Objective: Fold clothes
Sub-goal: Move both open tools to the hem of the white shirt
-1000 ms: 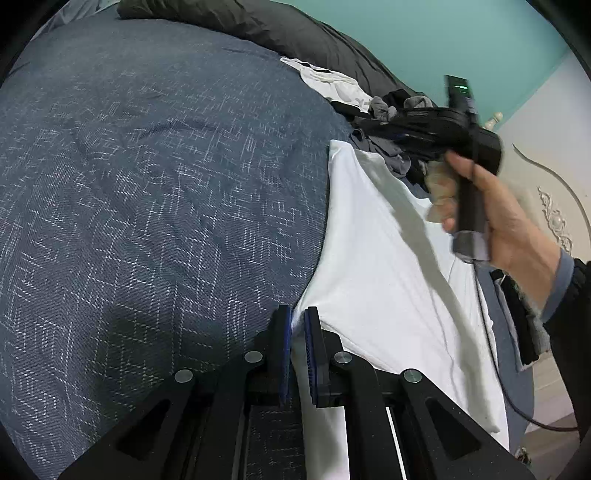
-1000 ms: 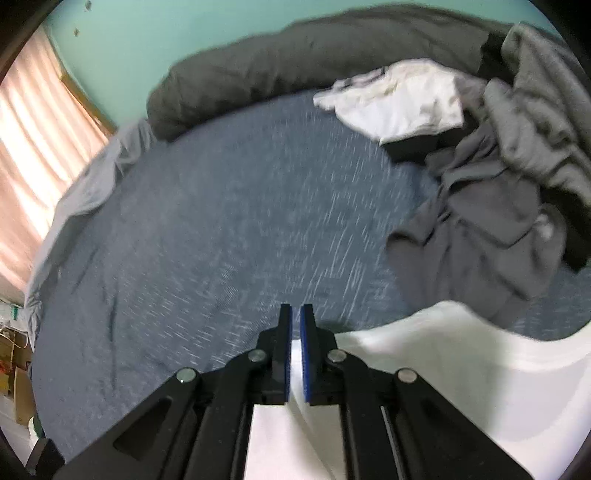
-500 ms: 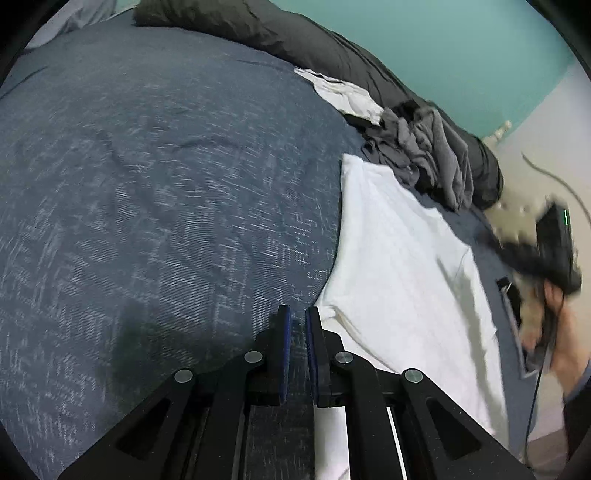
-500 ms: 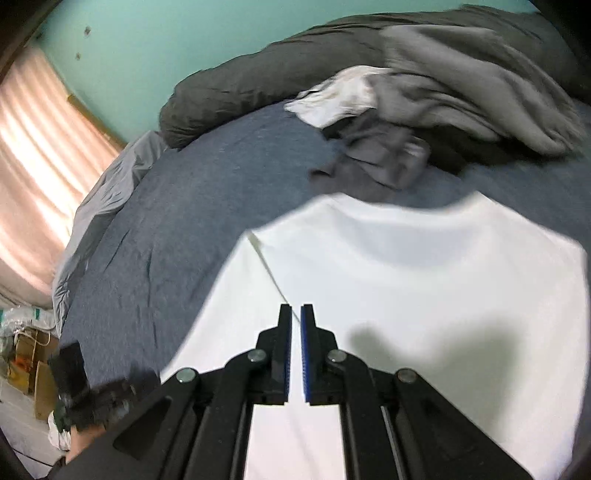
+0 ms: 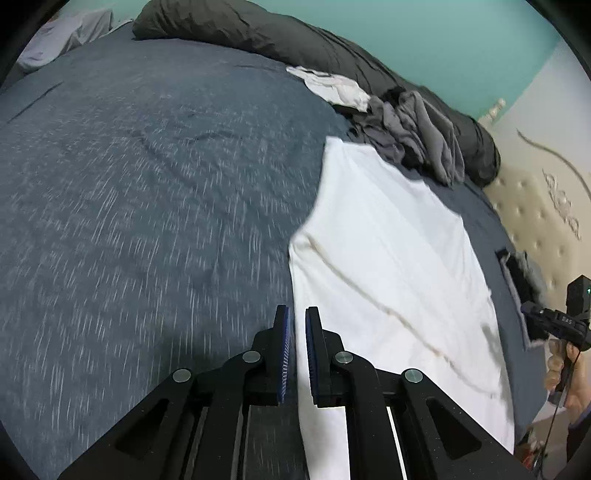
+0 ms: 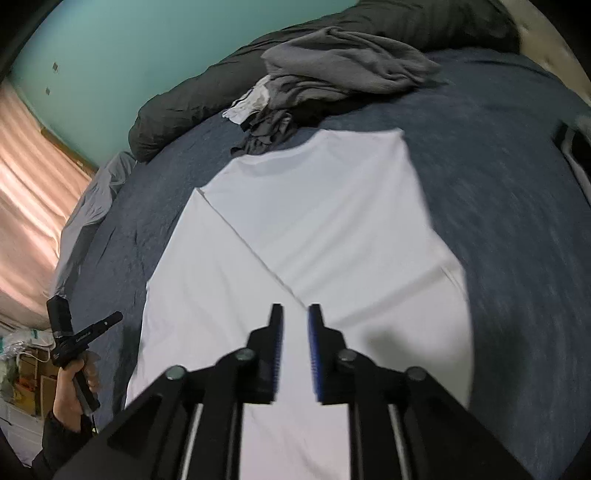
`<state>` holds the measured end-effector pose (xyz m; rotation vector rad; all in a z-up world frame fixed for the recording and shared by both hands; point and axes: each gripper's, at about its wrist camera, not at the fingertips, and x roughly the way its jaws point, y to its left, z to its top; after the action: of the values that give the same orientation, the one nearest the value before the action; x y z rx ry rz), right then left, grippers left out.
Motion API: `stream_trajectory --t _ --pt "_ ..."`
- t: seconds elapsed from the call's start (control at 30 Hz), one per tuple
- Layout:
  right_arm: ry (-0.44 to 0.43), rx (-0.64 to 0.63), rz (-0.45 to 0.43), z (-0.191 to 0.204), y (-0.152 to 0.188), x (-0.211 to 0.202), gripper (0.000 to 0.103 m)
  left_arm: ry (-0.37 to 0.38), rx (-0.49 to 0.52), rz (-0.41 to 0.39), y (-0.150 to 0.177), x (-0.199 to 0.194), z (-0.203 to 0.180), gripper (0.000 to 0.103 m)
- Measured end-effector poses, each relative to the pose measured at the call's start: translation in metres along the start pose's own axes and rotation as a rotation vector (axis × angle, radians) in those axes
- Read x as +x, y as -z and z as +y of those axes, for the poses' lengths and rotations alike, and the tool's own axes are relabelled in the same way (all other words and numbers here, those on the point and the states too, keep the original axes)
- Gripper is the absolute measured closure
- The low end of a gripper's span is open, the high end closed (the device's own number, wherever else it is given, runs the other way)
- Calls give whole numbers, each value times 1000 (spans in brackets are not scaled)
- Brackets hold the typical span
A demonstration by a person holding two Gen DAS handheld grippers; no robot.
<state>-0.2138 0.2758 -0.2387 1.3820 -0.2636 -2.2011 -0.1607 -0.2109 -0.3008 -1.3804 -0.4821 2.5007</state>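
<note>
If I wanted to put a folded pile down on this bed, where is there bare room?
The widest bare patch is the blue bedspread, bordered by the white garment and the dark rolled duvet. A narrower strip runs between the garment and the headboard. It is crowded beyond the garment, where the heap of grey clothes lies.

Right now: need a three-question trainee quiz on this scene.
1. True or false: the white cotton T-shirt lies spread flat on the blue flecked bedspread.
2. The crumpled grey clothes pile sits: A) past the shirt's far end, against the dark rolled duvet; B) on the floor; C) on the middle of the shirt.
3. Fill in: the ribbed curtain in the right wrist view is ___.
Key: 1 true; 2 A; 3 pink.
</note>
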Motion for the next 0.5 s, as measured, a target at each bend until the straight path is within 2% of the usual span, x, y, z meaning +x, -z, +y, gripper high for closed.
stream_trajectory --t 0.2,0.3,0.33,0.5 --pt "20 33 38 -24 54 -41 80 -33 81 64 32 -40 -16 94" --pt "19 40 58 -31 79 -58 74 -43 112 105 54 -58 -19 94" --pt "18 43 65 -33 88 -64 71 -44 114 118 61 -62 -19 94" --pt "41 54 96 -43 130 -93 70 -33 106 200 104 -80 -14 93"
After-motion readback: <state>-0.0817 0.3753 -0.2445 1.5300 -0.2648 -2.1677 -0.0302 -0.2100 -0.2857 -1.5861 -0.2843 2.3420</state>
